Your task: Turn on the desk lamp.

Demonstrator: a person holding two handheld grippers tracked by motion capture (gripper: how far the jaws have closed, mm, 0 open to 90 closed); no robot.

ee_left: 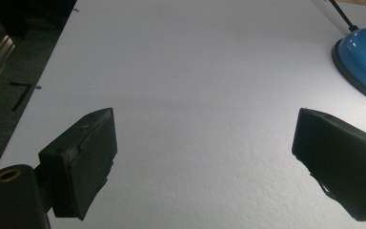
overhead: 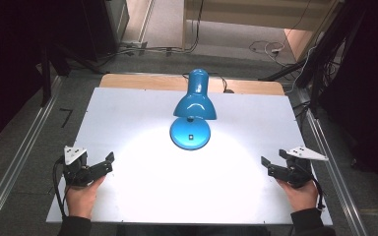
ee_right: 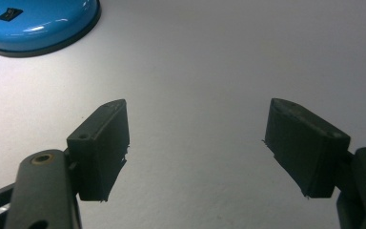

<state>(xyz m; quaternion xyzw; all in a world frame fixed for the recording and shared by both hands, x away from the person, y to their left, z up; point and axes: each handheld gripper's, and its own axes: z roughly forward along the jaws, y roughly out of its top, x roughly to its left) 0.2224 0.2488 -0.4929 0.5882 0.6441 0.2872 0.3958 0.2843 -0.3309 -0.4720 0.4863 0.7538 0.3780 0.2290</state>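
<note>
This looks like a lab. A white table (overhead: 128, 123) stands between metal rails (overhead: 19, 157) on grey floor (overhead: 167, 24), with cables (overhead: 266, 48) at the far side, dark curtains (overhead: 10, 59) left and right.

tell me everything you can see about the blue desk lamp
The blue desk lamp looks like glossy painted metal. Its round base, dark-rimmed and carrying a small black switch, sits flat on the white table at centre, toward the far edge. The bell-shaped shade points down and toward the person; the lamp is on, casting a bright pool on the table. A black cord leaves the base in the left gripper view. Neither gripper touches it.
</note>
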